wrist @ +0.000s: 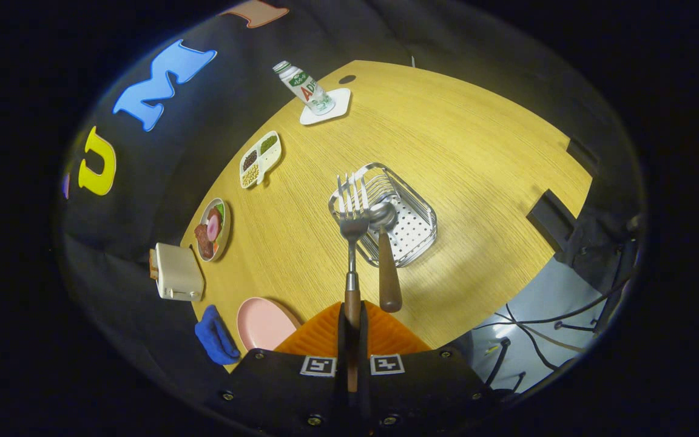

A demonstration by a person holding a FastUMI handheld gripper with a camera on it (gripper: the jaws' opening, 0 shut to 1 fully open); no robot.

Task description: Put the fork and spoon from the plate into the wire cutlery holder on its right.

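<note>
My gripper (352, 328) is shut on the brown wooden handle of the fork (352, 224), held high above the table with its tines pointing ahead, over the near rim of the wire cutlery holder (413, 227). The spoon (386, 255) stands in the holder, bowl down and brown handle leaning out toward me, just right of the fork. The pink plate (261, 321) lies on the table below and left of the fingers, with nothing on it.
The wooden table (446, 139) also carries a plate of food (211, 229), a divided dish of beans (260, 159) and a bottle on a white coaster (307, 91). A toaster (176, 273) and a blue cloth (216, 337) sit near the pink plate. Cables lie on the floor at the right.
</note>
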